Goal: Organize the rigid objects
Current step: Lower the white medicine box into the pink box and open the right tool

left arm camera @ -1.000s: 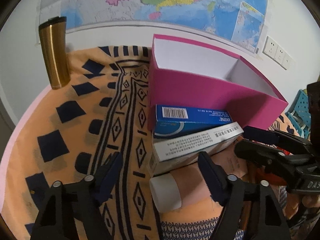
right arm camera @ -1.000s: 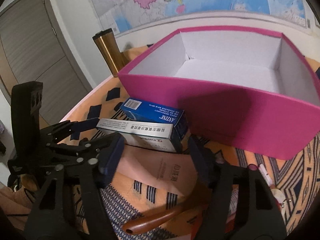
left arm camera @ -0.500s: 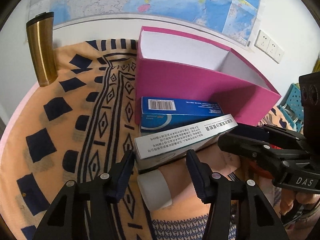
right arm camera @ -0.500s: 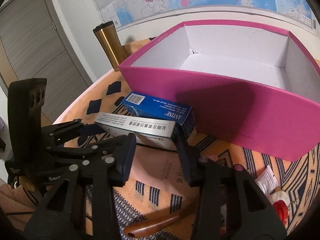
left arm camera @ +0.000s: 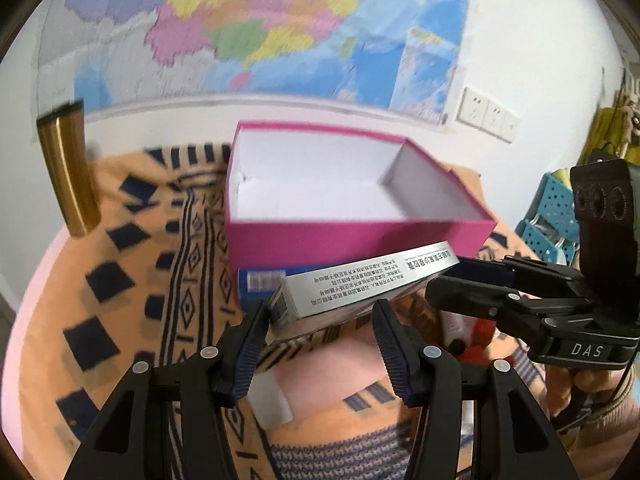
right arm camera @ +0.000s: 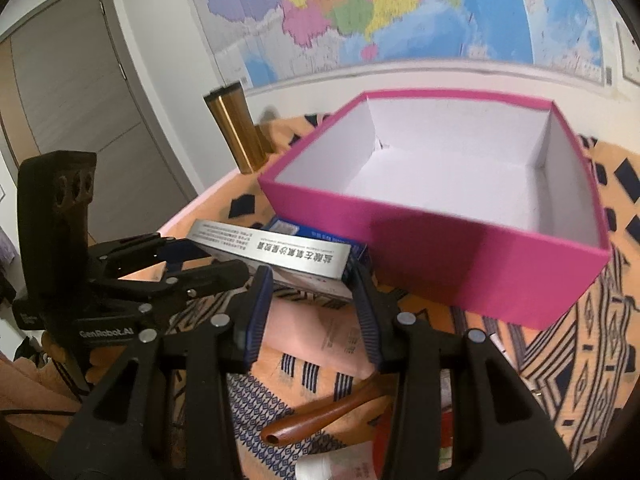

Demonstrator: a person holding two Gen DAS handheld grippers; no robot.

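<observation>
white carton (left arm camera: pixel 360 284) lifted, tilted | silver top, black print | both tongs (left arm camera: pixel 318 322) (right arm camera: pixel 312 292) pinching it

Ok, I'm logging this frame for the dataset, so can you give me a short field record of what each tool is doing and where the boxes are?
silver box: tilted, just in front of the pink box, partly over the blue box
right tool: shut on one end of the silver box
left tool: fingers either side of the other end; contact unclear
pink box: open, nothing visible inside
blue box: flat, beside the pink box's front wall
gold tumbler: upright, back left
</observation>
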